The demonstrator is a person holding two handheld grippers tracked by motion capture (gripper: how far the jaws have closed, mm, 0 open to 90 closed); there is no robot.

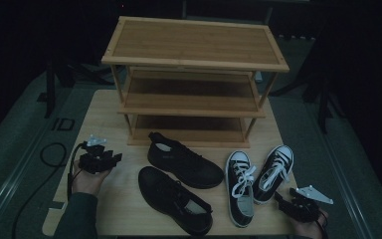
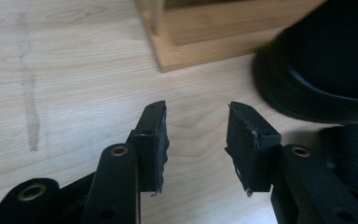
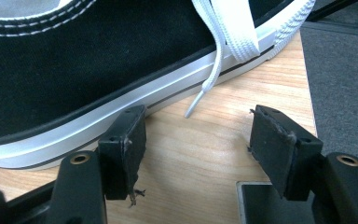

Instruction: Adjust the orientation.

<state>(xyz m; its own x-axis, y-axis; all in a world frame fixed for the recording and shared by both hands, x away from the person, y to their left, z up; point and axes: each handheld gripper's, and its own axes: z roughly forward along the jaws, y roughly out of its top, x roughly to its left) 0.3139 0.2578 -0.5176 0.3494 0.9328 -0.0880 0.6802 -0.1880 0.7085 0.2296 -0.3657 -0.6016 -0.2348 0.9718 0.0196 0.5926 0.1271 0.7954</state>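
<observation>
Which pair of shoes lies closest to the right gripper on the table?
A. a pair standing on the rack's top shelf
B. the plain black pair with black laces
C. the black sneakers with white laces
C: in the high view the right gripper sits beside the black sneakers with white laces, while the plain black pair lies further left.

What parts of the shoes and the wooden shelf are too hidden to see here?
- Lowest board of the wooden three-tier shoe rack: high view, shadowed by the boards above.
- Black lace-up leather shoe: left gripper view, blurred and cut off by the right edge.
- Black canvas sneaker with white laces: right gripper view, cut off by the top and left edges.
- Right gripper: high view, too dark to see its jaws.
</observation>
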